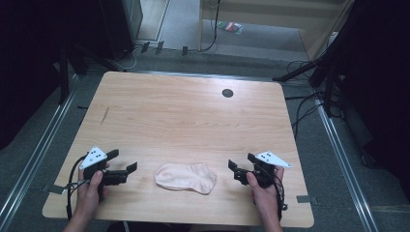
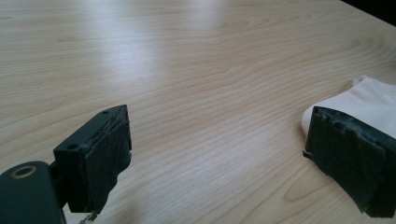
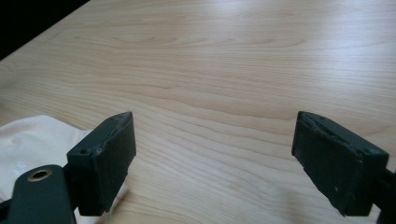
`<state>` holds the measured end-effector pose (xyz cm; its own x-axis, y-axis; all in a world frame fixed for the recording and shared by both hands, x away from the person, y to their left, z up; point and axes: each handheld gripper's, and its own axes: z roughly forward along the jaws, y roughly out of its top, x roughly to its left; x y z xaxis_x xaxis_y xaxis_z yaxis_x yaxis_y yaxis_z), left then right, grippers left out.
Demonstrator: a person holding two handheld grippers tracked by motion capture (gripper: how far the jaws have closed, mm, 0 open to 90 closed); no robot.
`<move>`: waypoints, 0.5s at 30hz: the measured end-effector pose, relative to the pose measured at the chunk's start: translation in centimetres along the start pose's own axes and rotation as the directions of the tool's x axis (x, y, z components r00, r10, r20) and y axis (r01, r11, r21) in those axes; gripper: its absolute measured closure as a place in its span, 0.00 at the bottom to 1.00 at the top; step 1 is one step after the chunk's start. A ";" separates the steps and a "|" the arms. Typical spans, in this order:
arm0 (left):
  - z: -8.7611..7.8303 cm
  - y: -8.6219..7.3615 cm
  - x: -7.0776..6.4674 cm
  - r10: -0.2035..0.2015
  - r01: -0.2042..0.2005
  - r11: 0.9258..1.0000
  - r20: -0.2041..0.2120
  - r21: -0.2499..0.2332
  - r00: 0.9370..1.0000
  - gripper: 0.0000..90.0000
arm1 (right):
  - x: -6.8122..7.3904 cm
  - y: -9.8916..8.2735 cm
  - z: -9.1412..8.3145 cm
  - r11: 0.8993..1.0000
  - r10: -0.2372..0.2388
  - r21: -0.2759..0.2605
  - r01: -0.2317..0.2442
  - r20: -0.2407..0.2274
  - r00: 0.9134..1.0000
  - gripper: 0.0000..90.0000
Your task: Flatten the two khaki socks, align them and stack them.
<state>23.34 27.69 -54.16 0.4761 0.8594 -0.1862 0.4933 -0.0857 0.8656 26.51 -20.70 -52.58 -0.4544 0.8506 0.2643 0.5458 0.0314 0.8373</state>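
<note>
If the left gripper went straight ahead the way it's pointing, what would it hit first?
Probably nothing: between the left gripper's open jaws lies bare table. The sock sits off to its right side, likely just missed.

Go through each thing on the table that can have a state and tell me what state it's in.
Sock: lying flat on the table, apparently folded, untouched.
Left hand-held gripper: jaws open, nothing between them, left of the sock.
Right hand-held gripper: jaws open, nothing between them, right of the sock.
</note>
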 end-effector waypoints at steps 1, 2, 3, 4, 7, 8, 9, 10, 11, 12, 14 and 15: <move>-0.1 -0.1 0.3 -0.002 0.002 1.000 -0.010 0.002 1.000 0.08 | -0.2 0.0 -0.1 1.000 -0.002 0.002 0.002 0.011 1.000 0.15; -0.1 -0.1 0.4 -0.006 0.006 1.000 -0.012 0.005 1.000 0.08 | -0.5 0.0 -0.3 1.000 -0.004 0.001 0.003 0.020 1.000 0.15; -0.2 -0.2 0.7 -0.004 0.004 1.000 -0.022 0.009 1.000 0.08 | -0.7 0.0 -0.4 1.000 0.000 0.003 0.000 0.028 1.000 0.15; -0.3 -0.2 0.9 -0.006 0.006 1.000 -0.029 0.010 1.000 0.08 | -1.1 0.0 -0.6 1.000 0.003 0.001 -0.003 0.028 1.000 0.15; -0.6 -0.4 1.6 -0.012 0.012 1.000 -0.051 0.018 0.999 0.08 | -2.1 -0.1 -1.1 1.000 0.019 -0.004 -0.019 0.043 0.999 0.15; -0.7 -0.4 1.8 -0.015 0.016 1.000 -0.052 0.018 0.999 0.08 | -2.5 -0.1 -1.4 1.000 0.029 -0.005 -0.029 0.049 0.998 0.15; -0.8 -0.5 2.0 -0.017 0.019 1.000 -0.058 0.022 0.998 0.08 | -2.8 -0.1 -1.5 0.999 0.032 -0.007 -0.031 0.054 0.998 0.15; -0.8 -0.5 2.2 -0.021 0.023 1.000 -0.063 0.020 0.998 0.08 | -3.2 -0.2 -1.7 0.999 0.033 -0.012 -0.032 0.058 0.998 0.15; -1.0 -0.6 2.4 -0.025 0.026 0.999 -0.067 0.022 0.997 0.08 | -3.4 -0.2 -1.9 0.999 0.042 -0.012 -0.041 0.064 0.997 0.16; -1.1 -0.6 2.6 -0.028 0.030 0.999 -0.072 0.026 0.997 0.08 | -3.8 -0.3 -2.1 0.999 0.042 -0.011 -0.041 0.074 0.996 0.16; -1.4 -0.7 3.1 -0.033 0.035 0.999 -0.086 0.022 0.996 0.08 | -4.4 -0.5 -2.4 0.999 0.041 -0.011 -0.040 0.095 0.995 0.16; -1.6 -0.8 3.2 -0.037 0.040 0.999 -0.089 0.022 0.995 0.08 | -4.8 -0.5 -2.5 0.999 0.039 -0.019 -0.037 0.106 0.994 0.16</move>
<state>23.35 31.34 -54.73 0.3906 0.9035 -0.1763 0.5274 -0.0626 0.8473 26.57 -26.11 -53.08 -0.3562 0.9019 0.2446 0.5488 -0.0100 0.8359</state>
